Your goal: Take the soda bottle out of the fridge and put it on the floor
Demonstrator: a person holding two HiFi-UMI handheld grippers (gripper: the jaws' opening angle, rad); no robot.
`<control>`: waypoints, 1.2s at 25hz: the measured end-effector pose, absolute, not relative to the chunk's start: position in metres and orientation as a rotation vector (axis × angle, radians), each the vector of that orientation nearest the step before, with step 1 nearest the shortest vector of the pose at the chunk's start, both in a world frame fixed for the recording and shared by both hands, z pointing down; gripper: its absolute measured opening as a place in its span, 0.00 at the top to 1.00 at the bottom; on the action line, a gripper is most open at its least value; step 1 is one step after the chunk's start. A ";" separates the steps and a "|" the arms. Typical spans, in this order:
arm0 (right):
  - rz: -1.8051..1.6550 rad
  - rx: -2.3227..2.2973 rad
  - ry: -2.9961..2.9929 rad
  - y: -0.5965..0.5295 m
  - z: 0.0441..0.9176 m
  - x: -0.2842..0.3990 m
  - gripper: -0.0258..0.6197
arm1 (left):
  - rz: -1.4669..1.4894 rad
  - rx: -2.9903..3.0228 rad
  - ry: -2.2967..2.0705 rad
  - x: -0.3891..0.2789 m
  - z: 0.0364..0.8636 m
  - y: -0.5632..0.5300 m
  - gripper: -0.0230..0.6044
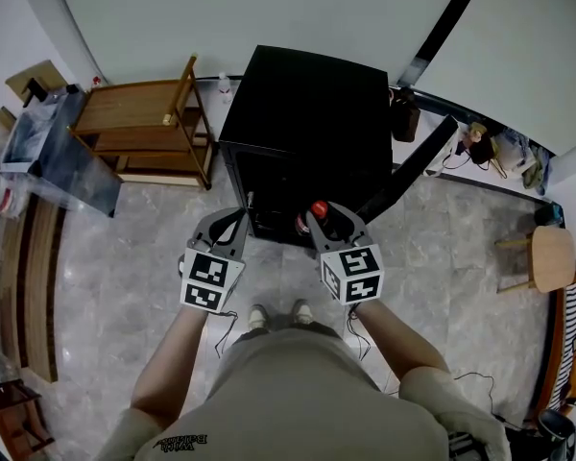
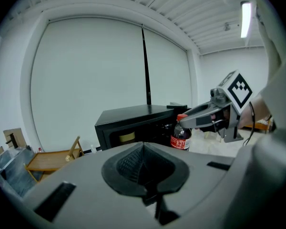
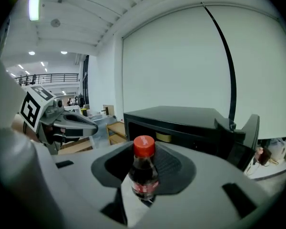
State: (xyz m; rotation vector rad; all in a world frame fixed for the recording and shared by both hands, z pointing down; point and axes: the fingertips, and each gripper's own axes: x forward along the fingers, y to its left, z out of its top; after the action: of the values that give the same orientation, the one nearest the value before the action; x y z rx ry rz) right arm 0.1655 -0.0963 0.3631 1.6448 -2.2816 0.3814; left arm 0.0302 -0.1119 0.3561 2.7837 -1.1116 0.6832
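- Carrying step: the right gripper [image 1: 317, 217] is holding the soda bottle [image 3: 144, 173], jaws partly open around it, at 6 o'clock of the fridge [image 1: 307, 113].
- The left gripper [image 1: 238, 214] is hanging empty, jaws together.
- Next, likely: lowering the bottle upright onto the floor [image 1: 125, 257].

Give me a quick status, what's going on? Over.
Right gripper shut on soda bottle, outside fridge, not yet on floor. Left gripper shut, empty. Nothing blocking.

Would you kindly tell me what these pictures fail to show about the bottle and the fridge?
- Base of the soda bottle: right gripper view, hidden behind the right gripper holding it.
- Its label print: left gripper view, too small to read.
- Contents of the fridge: every view, too dark and too small.
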 end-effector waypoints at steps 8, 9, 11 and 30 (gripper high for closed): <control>0.324 1.565 -2.283 -0.094 0.368 0.151 0.79 | 0.698 2.748 -1.147 0.018 0.362 -0.106 0.95; 0.320 1.551 -2.287 -0.094 0.368 0.147 0.79 | 0.699 2.743 -1.153 0.015 0.363 -0.105 0.95; 0.319 1.522 -2.297 -0.095 0.370 0.139 0.79 | 0.704 2.728 -1.170 0.009 0.365 -0.104 0.95; 0.299 1.095 -2.481 -0.099 0.398 0.015 0.79 | 0.768 2.460 -1.490 -0.101 0.381 -0.074 0.95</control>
State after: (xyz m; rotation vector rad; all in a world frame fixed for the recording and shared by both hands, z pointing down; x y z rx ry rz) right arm 0.0153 -0.0993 0.3982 1.0953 -2.4811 0.2994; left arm -0.1015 -0.0742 0.3812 2.4598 -1.4904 0.7681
